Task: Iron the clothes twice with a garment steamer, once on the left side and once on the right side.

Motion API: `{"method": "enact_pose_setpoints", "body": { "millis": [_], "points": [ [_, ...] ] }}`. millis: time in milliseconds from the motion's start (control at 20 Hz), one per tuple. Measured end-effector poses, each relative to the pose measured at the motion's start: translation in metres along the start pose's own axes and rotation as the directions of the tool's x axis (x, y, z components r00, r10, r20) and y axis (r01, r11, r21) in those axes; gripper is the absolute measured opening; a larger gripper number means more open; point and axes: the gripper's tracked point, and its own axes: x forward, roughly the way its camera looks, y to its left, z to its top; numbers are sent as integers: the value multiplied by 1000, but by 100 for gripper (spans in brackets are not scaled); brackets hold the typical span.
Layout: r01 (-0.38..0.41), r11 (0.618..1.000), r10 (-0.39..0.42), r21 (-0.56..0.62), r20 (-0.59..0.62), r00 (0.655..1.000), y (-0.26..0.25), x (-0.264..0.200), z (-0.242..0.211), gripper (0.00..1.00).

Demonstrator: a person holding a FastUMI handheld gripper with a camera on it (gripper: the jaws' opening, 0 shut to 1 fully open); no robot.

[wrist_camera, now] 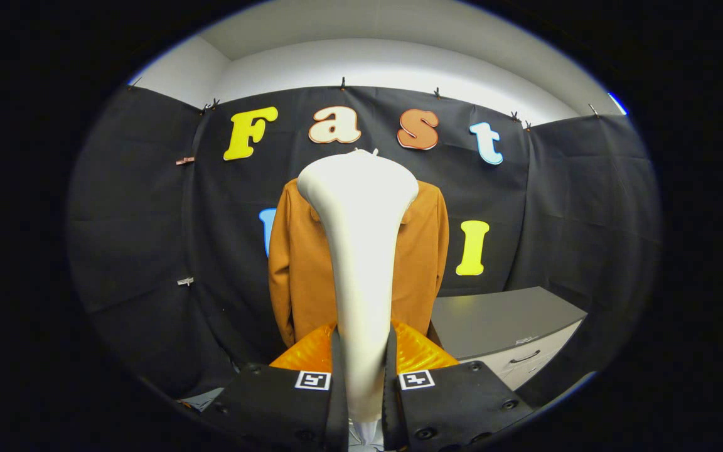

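A white garment steamer [361, 251] stands upright between my fingers, its wide head at the top and its slim handle running down into the gripper [363, 358]. Both fingers press on the handle from either side, so the gripper is shut on it. Beyond the steamer hangs a brown jacket [302, 263] against the black cloth wall. The steamer head covers the jacket's collar and middle; the left and right panels and sleeves show on either side. The head seems held a little in front of the jacket; whether it touches the fabric I cannot tell.
A grey cabinet [506, 317] with a drawer handle stands to the right of the jacket, its top level with the jacket's hem. Black cloth walls [135, 220] close in the booth on the left, back and right.
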Motion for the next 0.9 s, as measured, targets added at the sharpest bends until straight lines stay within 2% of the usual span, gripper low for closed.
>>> {"method": "enact_pose_setpoints", "body": {
  "millis": [300, 900],
  "points": [
    [37, 999, -37, 10, 36, 999, -22, -12, 30, 25],
    [53, 999, -54, 10, 73, 996, -29, -22, 41, 25]
  ]
}}
